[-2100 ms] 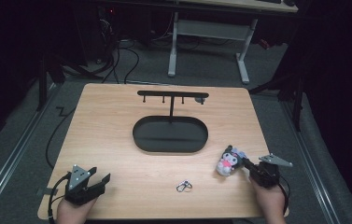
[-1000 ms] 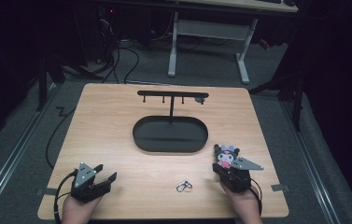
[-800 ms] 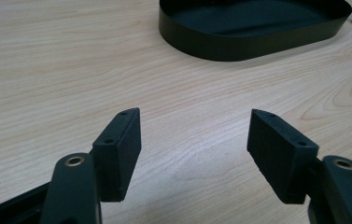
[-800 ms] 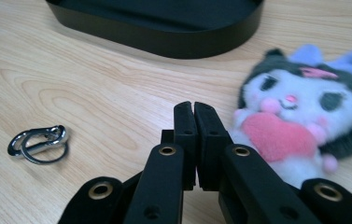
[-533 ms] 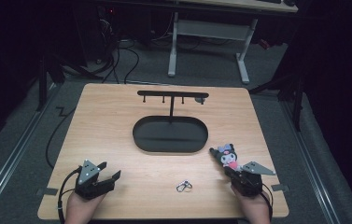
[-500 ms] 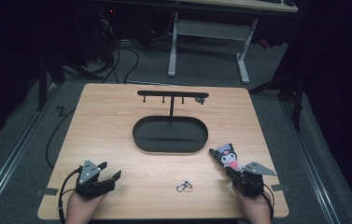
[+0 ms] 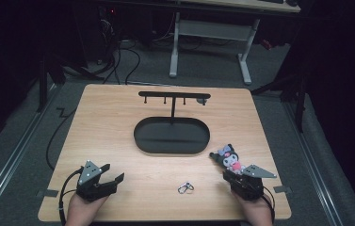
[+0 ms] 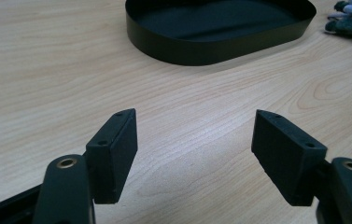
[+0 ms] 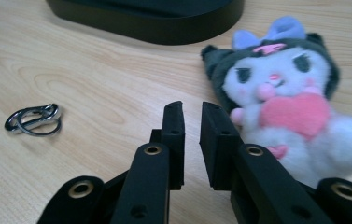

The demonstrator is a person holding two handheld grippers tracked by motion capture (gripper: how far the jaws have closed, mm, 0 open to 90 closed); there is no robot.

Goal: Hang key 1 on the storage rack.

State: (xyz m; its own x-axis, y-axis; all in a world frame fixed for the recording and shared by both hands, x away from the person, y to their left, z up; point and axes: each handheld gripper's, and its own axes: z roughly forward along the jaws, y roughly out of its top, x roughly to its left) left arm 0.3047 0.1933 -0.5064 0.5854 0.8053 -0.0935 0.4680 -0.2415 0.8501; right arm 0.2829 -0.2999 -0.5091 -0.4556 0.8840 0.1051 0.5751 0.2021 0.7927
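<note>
Tongs in your right hand (image 9: 191, 109) are just parting a sliver off the plush toy (image 9: 281, 98), now lying free on the table (image 7: 118, 122) beside them, while your left tongs (image 8: 194, 135) are spreading wide, empty.

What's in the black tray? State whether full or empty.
Empty: the black tray shows only its bare dark floor in the high view.

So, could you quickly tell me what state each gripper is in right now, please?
Left gripper: open wide, nothing between its jaws.
Right gripper: jaws just opening, a narrow gap, holding nothing; the plush toy lies beside it.
</note>
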